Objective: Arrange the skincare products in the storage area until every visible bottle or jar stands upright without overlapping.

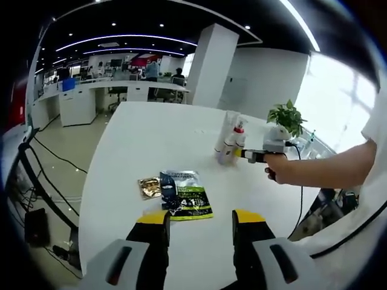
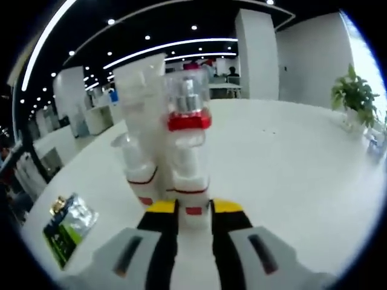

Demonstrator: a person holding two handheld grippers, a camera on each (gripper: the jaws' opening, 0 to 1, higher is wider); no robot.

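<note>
Three pale skincare bottles (image 1: 230, 140) stand upright in a tight cluster on the white table (image 1: 139, 139). In the right gripper view the nearest one, a clear-capped bottle with a red collar (image 2: 188, 145), has its base between my jaws. My right gripper (image 2: 194, 207) is shut on it. A tall frosted bottle (image 2: 141, 90) and a short bottle (image 2: 136, 166) stand just behind and to its left. My right gripper (image 1: 249, 155), held by a hand (image 1: 279, 168), also shows against the cluster in the left gripper view. My left gripper (image 1: 201, 217) hangs open above the near table, holding nothing.
A dark green-and-silver sachet (image 1: 184, 194) and a small gold packet (image 1: 149, 187) lie flat in front of my left gripper; both sachets (image 2: 68, 228) also show at lower left. A potted plant (image 1: 285, 119) stands behind the bottles. Office desks sit beyond the far edge.
</note>
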